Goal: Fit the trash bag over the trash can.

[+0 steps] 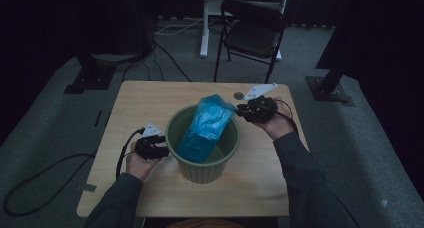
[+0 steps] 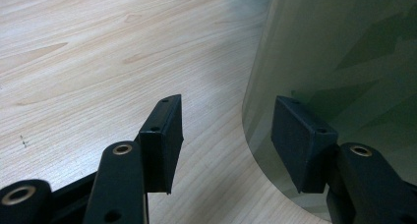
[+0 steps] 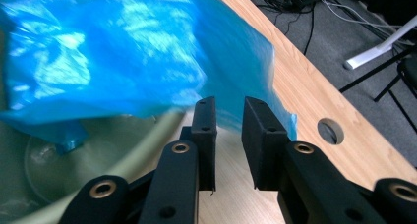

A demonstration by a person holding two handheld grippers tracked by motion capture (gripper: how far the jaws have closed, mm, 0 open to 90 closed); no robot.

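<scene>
- High view: a green bin [image 1: 202, 155] stands at the middle of the table [image 1: 130, 103], with a blue bag [image 1: 205, 128] half inside it, its long axis leaning from the bin floor up toward the upper right of the frame.
- The bag's top edge pokes over the rim at upper centre, just left of the right tool [image 1: 246, 109]; the left tool [image 1: 161, 147] sits at the lower left, beside the bin's wall and well apart from the bag.
- Judged from this, the right hand is the nearer one for any pull or tuck of the bag's top.
- Right gripper view: the right tool [image 3: 228, 118] is open by a narrow gap, and the bag [image 3: 123, 57] spreads across the upper left with its edge just beyond the jaw tips; whether any film sits between the jaws I cannot tell, though it does not look clamped.
- Left gripper view: the left tool [image 2: 226, 133] is wide open and holds nothing; the bin's wall [image 2: 344, 62] curves through the right of the frame, one jaw in front of it, the other over bare table [image 2: 98, 52]. Contact with the wall is unclear.
</scene>
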